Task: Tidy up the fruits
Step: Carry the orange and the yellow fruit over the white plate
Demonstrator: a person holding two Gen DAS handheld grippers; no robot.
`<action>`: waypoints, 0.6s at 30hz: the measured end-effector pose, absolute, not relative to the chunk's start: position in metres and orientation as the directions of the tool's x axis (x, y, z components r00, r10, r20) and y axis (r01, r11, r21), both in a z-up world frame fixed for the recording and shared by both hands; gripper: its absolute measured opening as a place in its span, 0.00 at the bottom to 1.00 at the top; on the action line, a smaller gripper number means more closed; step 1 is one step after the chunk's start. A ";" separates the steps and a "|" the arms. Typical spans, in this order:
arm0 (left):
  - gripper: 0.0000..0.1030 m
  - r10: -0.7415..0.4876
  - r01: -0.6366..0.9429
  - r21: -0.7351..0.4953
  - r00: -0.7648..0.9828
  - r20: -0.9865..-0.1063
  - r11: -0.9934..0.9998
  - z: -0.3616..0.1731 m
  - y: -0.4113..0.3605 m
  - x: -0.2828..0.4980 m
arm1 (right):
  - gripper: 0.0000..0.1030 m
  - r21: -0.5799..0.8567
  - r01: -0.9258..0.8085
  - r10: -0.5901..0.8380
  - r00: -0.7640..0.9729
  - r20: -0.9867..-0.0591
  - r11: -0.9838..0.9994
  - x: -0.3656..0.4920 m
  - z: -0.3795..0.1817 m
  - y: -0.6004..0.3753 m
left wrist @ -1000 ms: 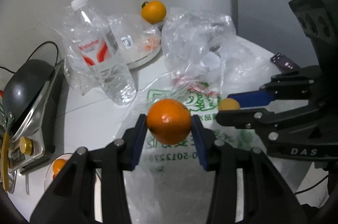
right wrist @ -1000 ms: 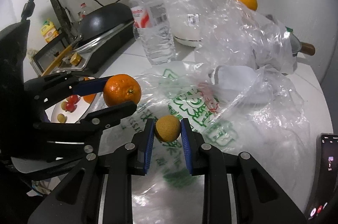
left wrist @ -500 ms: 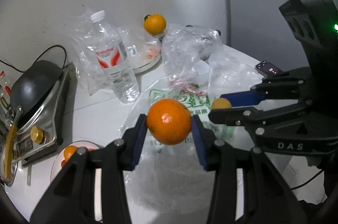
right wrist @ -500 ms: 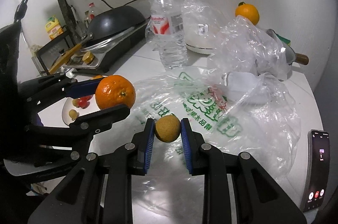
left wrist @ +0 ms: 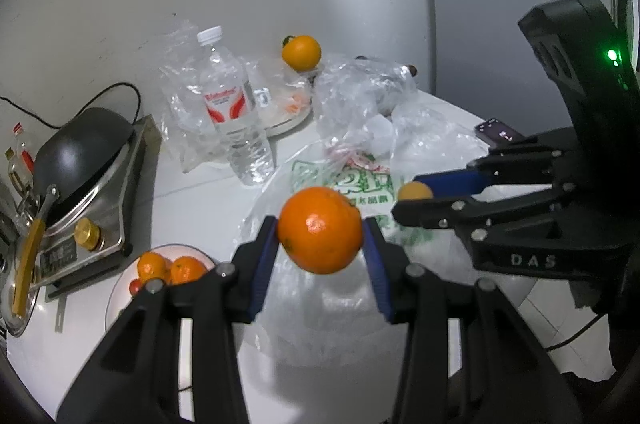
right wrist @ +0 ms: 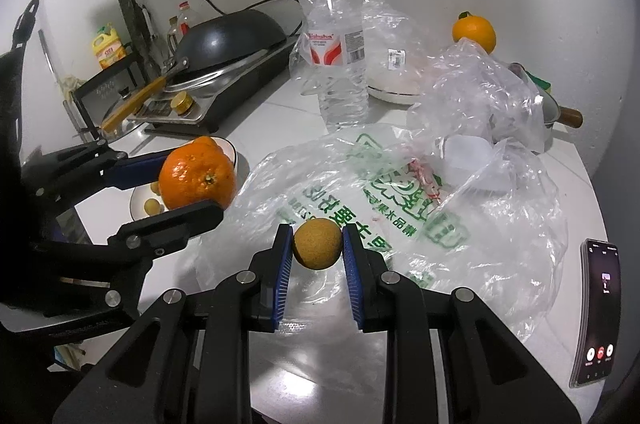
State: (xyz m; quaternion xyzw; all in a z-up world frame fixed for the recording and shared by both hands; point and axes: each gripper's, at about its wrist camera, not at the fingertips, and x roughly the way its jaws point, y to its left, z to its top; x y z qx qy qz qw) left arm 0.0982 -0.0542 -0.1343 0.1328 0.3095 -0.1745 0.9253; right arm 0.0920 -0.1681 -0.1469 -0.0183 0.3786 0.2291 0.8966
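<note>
Between the jaws of the left gripper (left wrist: 320,230) sat an orange (left wrist: 320,230), clamped above the plastic bag (left wrist: 360,184). Just right, the right gripper (right wrist: 316,244) pinched 1 small brown fruit (right wrist: 317,243). Lower both gently onto the plate (left wrist: 120,288) down-left; release only on contact.

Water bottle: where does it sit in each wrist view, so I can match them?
Left wrist: bottle upper left of centre, standing beyond the held orange.
Right wrist: bottle top centre, beyond the printed bag.
Shared landmark: the black wok, left of it in both.
</note>
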 end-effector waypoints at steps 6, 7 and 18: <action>0.42 -0.240 0.396 0.123 0.745 -0.623 0.910 -0.137 -0.041 0.089 | 0.26 0.126 -0.427 0.387 0.608 -0.693 0.896 0.089 -0.146 -0.162; 0.42 -0.239 0.393 0.120 0.744 -0.624 0.912 -0.138 -0.038 0.087 | 0.26 0.122 -0.428 0.385 0.607 -0.695 0.896 0.089 -0.146 -0.160; 0.42 -0.221 0.358 0.100 0.748 -0.625 0.928 -0.143 -0.006 0.078 | 0.26 0.088 -0.446 0.369 0.595 -0.714 0.891 0.090 -0.145 -0.133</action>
